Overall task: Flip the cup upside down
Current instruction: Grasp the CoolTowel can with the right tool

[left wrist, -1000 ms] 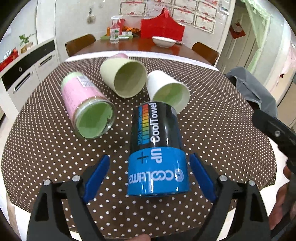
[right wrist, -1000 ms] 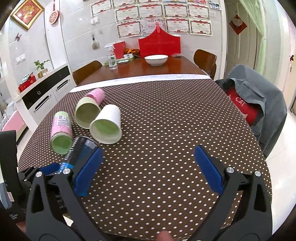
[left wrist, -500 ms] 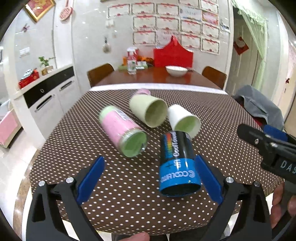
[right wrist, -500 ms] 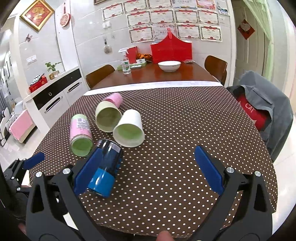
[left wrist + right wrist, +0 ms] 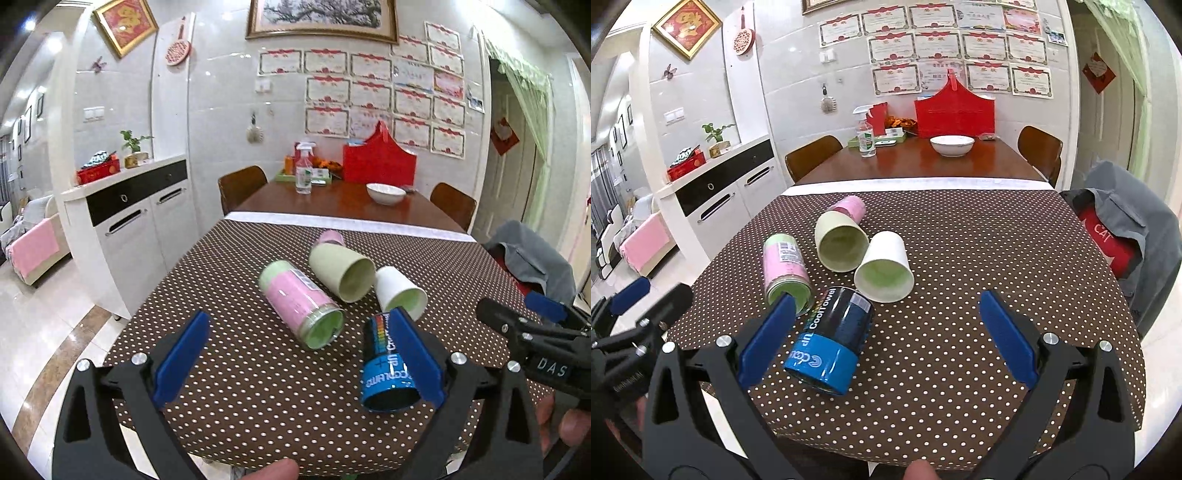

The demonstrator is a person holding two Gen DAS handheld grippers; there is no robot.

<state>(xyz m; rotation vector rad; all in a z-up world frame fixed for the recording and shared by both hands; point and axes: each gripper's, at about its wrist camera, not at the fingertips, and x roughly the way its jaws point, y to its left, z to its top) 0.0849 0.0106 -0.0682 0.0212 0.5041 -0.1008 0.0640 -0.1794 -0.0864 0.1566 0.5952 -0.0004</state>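
dotted tablecloth point(image 5: 960, 258) holds the black-and-blue cup point(image 5: 831, 343) lying beside the spread right gripper point(image 5: 886, 339).

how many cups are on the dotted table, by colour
black and blue cup: 1
pink and green cup: 1
pale green cup: 1
white cup: 1
pink cup: 1, mostly hidden behind the pale green one
total: 5, all lying on their sides
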